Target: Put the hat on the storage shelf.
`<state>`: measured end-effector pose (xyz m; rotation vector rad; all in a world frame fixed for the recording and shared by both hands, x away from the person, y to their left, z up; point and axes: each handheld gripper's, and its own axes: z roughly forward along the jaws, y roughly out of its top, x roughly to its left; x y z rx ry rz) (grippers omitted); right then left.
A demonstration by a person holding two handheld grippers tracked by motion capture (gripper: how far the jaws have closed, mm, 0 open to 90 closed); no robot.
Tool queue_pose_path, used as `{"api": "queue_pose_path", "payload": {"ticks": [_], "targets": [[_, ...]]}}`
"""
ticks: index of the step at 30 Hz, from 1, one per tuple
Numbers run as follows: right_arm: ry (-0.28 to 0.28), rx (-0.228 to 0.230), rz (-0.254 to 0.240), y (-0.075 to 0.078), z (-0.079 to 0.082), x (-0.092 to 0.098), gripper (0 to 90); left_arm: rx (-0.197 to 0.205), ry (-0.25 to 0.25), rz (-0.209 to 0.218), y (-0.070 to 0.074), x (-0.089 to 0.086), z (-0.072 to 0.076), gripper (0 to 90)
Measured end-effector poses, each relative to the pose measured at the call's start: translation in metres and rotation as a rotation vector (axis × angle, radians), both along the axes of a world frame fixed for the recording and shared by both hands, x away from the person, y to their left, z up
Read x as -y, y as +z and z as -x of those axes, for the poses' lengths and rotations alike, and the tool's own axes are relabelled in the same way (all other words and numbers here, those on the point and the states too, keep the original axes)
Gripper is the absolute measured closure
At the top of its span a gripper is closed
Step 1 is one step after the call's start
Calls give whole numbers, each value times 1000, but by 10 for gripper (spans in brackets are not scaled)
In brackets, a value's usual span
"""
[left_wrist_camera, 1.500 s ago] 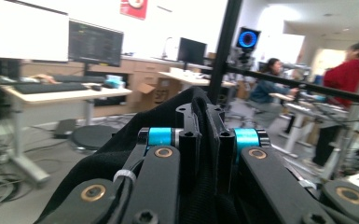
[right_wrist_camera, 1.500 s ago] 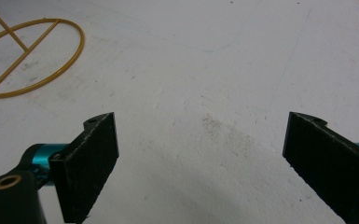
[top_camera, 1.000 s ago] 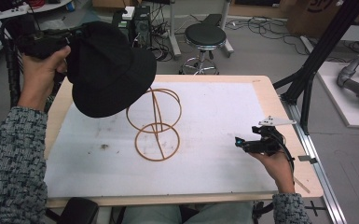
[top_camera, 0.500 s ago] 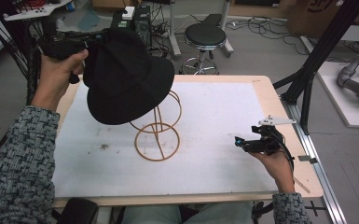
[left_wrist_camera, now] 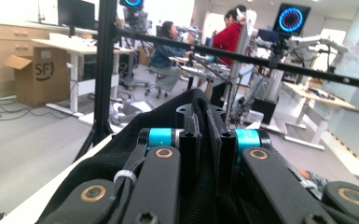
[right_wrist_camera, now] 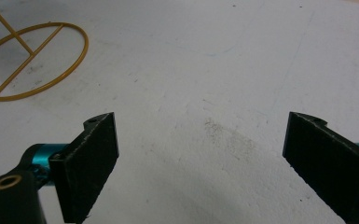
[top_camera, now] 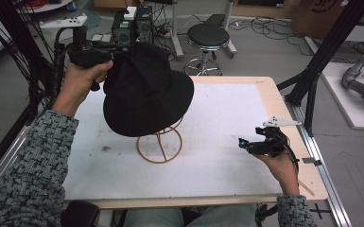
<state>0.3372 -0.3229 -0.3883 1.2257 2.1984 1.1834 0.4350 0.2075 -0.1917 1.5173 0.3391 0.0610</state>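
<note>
I am holding the black hat (top_camera: 146, 97) in my left tongs (top_camera: 119, 48), which are pinched down on a fold of its fabric near the crown; in the left gripper view the 2 jaws are standing nearly together with black cloth (left_wrist_camera: 200, 140) squeezed between them. The hat is hanging above the gold wire stand (top_camera: 160, 144), tilted, its brim low toward me and covering the stand's upper part, so I cannot tell whether the crown is touching the wire yet. The stand's ring base is sitting on the white counter (top_camera: 227, 123) near the middle.

My right tongs (top_camera: 250, 144) are resting low at the right side of the counter, well apart from the stand, with the jaws spread wide and nothing between them; in the right gripper view the bare counter is showing in the gap and the stand's ring (right_wrist_camera: 32, 60) is lying off to the upper left.

I judge the step in hand to be seating the hat on the stand. The next move is calling for levelling the hat, centring the crown over the stand's top, and lowering before releasing the cloth.
</note>
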Motion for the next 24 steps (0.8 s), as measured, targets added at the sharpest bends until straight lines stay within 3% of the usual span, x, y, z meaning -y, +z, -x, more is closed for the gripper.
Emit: {"api": "queue_pose_path", "payload": {"ticks": [12, 24], "targets": [[2, -1, 1, 0, 0, 0, 101, 17, -66, -117, -5, 25, 6, 842], [2, 2, -1, 0, 0, 0, 101, 12, -103, -202, -13, 41, 8, 837]]}}
